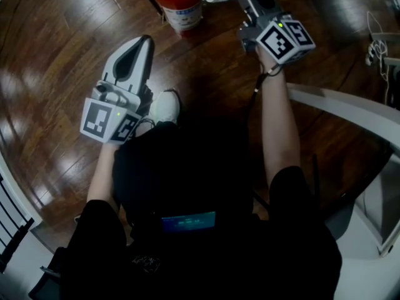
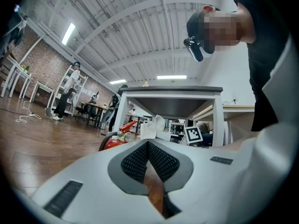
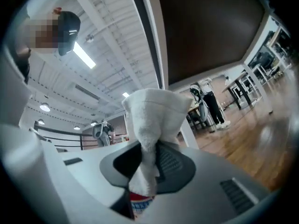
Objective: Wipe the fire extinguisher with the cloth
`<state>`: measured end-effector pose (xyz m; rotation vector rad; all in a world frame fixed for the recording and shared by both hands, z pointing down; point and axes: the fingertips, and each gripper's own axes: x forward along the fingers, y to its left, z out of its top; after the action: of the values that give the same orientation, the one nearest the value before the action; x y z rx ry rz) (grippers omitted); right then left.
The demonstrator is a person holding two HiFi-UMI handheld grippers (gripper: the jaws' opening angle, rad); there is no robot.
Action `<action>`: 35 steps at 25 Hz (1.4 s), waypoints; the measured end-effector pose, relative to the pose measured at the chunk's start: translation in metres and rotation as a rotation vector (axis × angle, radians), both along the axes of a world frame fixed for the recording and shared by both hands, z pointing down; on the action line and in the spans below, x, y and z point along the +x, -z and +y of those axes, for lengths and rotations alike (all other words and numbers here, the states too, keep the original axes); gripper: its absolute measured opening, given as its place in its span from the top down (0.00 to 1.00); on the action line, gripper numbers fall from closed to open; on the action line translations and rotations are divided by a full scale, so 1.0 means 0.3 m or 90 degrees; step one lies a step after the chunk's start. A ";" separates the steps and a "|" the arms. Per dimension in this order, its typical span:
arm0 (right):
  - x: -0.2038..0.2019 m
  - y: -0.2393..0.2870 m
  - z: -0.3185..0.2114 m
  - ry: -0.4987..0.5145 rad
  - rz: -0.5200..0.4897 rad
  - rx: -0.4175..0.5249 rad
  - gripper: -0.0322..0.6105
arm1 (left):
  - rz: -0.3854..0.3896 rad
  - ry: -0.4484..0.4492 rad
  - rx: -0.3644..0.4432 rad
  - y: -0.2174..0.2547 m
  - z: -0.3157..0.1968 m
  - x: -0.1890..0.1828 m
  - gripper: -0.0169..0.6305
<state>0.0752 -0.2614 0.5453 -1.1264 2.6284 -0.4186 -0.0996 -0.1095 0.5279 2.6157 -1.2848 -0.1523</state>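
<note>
While right gripper (image 3: 148, 163) pinches cloth (image 3: 156, 111) by fire extinguisher (image 1: 179, 0), left gripper (image 2: 148, 146) fingers (image 2: 164, 162) touching, empty

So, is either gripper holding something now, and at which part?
The right gripper pinches the white cloth at a bunched part, a wad sticking out past the tips. The left gripper holds nothing; its jaws are together.

Hall with dark wood floor, brick wall and beamed ceiling

A glossy dark plank floor (image 1: 56, 49) is seen across the head view, with a white curved frame (image 1: 350, 108) at right. In the left gripper view a brick wall (image 2: 44, 66) is shown at left, strip lights (image 2: 68, 33) above, and a white-legged table (image 2: 170, 97) at centre.
</note>
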 end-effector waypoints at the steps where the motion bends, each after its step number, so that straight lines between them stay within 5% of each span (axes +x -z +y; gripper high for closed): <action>1: 0.002 0.048 0.000 -0.003 -0.007 0.017 0.80 | 0.000 0.000 0.000 0.000 -0.001 -0.001 0.98; 6: -0.048 0.119 -0.004 -0.007 0.012 0.057 0.80 | 0.003 0.003 -0.004 -0.006 -0.004 -0.008 0.98; 19: -0.145 -0.085 -0.065 0.020 0.058 -0.003 0.80 | 0.004 0.009 -0.012 -0.021 -0.015 -0.029 0.98; 35: -0.136 -0.701 -0.070 0.010 0.175 -0.226 0.80 | 0.002 0.009 -0.019 -0.028 -0.028 -0.042 0.98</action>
<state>0.0345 -0.2823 0.7555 -1.3545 2.8754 -0.8129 -0.1122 -0.1178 0.5363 2.5800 -1.2953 -0.1383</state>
